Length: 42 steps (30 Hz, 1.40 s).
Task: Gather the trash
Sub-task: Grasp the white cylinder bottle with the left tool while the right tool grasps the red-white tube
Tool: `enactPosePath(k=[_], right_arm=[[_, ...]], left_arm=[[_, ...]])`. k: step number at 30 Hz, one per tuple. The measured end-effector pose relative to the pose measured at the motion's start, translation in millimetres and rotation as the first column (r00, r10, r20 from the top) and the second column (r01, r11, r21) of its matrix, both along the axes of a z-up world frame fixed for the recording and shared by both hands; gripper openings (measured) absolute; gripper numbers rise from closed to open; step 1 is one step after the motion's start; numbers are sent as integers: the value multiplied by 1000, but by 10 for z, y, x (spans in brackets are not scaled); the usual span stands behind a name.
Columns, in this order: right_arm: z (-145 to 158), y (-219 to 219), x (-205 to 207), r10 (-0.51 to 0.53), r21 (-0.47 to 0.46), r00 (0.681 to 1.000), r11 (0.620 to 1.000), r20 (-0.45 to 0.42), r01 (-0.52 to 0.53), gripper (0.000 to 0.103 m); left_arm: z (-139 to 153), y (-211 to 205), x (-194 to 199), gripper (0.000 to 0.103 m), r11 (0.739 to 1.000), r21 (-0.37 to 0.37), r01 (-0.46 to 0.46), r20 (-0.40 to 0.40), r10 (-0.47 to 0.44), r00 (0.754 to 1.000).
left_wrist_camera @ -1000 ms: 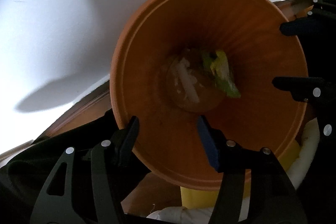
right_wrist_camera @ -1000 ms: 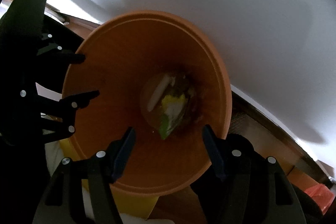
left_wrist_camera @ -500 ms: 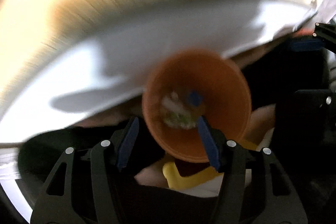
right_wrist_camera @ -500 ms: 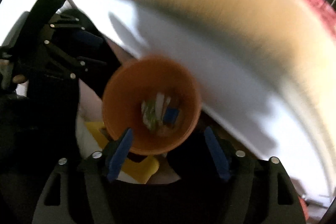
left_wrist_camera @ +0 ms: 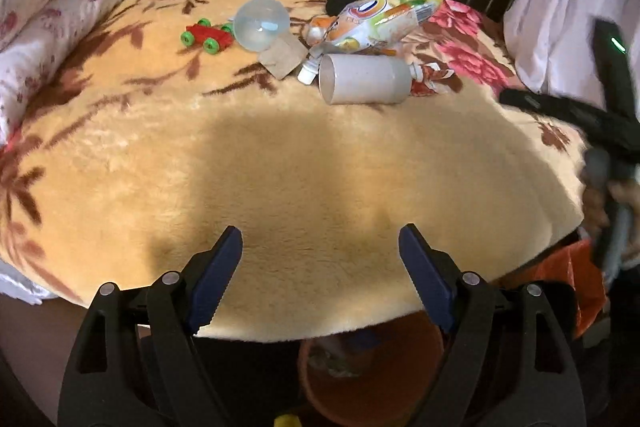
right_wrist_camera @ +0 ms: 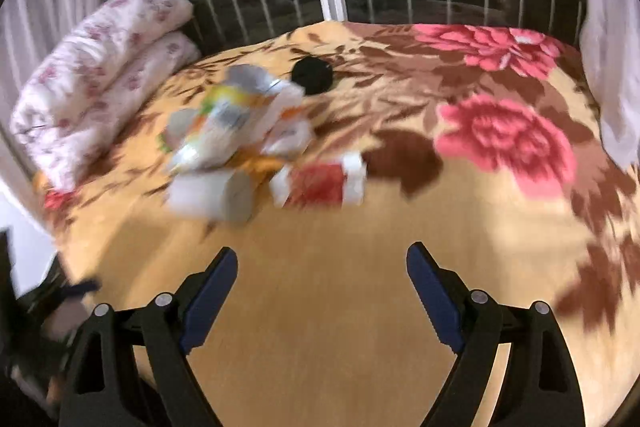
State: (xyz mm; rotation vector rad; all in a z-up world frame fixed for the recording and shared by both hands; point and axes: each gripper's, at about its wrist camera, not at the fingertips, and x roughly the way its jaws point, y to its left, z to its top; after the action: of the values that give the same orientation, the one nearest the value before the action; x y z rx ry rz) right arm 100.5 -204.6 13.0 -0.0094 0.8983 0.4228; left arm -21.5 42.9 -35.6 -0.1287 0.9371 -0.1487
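Left wrist view: the left gripper (left_wrist_camera: 320, 247) is empty, with its jaws spread wide and opening over the near edge of the blanket (left_wrist_camera: 300, 167) covering the bed. The trash lies in a cluster near the far edge:
- a colourful foil pouch (left_wrist_camera: 376, 19);
- a white tube (left_wrist_camera: 366, 79) on its side, just in front of the pouch;
- a cardboard scrap (left_wrist_camera: 282, 57);
- a clear ball (left_wrist_camera: 261, 23), touching the scrap;
- a red toy car (left_wrist_camera: 207, 35) with green wheels, left of the ball.

An orange bin (left_wrist_camera: 372, 379) stands below the near edge, between the fingers, with scraps inside. A folded floral quilt (left_wrist_camera: 60, 7) occupies the far left corner.

Right wrist view (blurred): the right gripper (right_wrist_camera: 322, 275) is also empty, its jaws wide and opening above the blanket. The same cluster lies left of centre, with a red-and-white packet (right_wrist_camera: 320, 183) beside the tube. A black round object (right_wrist_camera: 312, 75) lies behind the cluster.
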Motion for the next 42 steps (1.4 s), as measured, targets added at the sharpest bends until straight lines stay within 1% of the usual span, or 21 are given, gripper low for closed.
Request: enactPosePath(k=[4,6,8,9,12,14,17,18,19,21,22,24,25,26,27,29,32,36,37,39,42], right_arm=[[-228,291,470,-33,5,997,999,-63,33,91],[-278,245,628,-142,48,980,987,-138,150,92],[-349,96,693,-235,163,940,946,-246,279,92],[-397,2,711,-270,228,910,909,-314,348,92],[-526,-149,712,-304,323,829,815,-469,481,92],[-572,-156,718,-301,344,793,778,-530,525,92],[-570,-85,786,-320,344,776,758,-544,554,90],[-597,-40,839,-321,354,766,743,-557,568,90],[-627,-13,872,-322,354,757,734,-569,579,86],[-715,34,961,-361,319,722,717,-590,620,85],[-727,59,999,-382,309,717,712,-583,631,85],[-700,139,1059,-421,271,717,724,-556,635,82],[-690,159,1063,-448,252,713,722,-539,644,65],[-679,166,1055,-476,234,711,721,-518,653,29],[-703,165,1062,-469,253,728,724,-500,641,30],[-752,126,1034,-453,279,744,727,-491,627,28],[-672,58,898,-406,332,798,753,-445,568,25],[-447,-107,611,-346,403,880,791,-325,460,25],[-392,-164,528,-335,412,894,800,-298,437,25],[-294,-264,369,-313,415,921,824,-234,386,25],[-159,-369,106,-291,365,949,876,-123,316,25]], left_arm=[[38,-202,-79,79,997,73,12,12,-13,1000],[26,-227,-99,79,994,103,24,21,-26,999],[20,-227,-104,79,994,107,30,28,-33,999],[21,-222,-106,79,994,104,32,30,-35,999],[23,-187,-96,79,996,85,33,39,-37,999],[23,-166,-98,79,997,73,36,49,-40,998],[12,-145,-107,79,997,63,40,60,-44,997],[7,-135,-115,79,997,57,42,62,-46,997],[4,-127,-122,79,998,52,44,65,-47,997],[2,-107,-134,79,998,42,45,67,-47,997],[6,-96,-142,79,998,35,44,69,-47,997],[11,-84,-156,79,999,24,42,70,-44,997],[12,-82,-161,79,999,23,41,70,-43,997],[13,-83,-166,79,999,24,41,70,-42,997],[12,-89,-172,79,999,25,39,70,-41,997],[12,-98,-186,79,999,28,38,67,-39,997],[6,-115,-214,79,999,35,37,66,-40,997],[-7,-136,-185,79,999,44,28,64,-31,997],[3,-148,-156,79,999,40,22,63,-24,998],[40,-186,-96,79,1000,27,12,74,-14,997],[82,-320,86,79,1000,14,11,87,-13,996]])
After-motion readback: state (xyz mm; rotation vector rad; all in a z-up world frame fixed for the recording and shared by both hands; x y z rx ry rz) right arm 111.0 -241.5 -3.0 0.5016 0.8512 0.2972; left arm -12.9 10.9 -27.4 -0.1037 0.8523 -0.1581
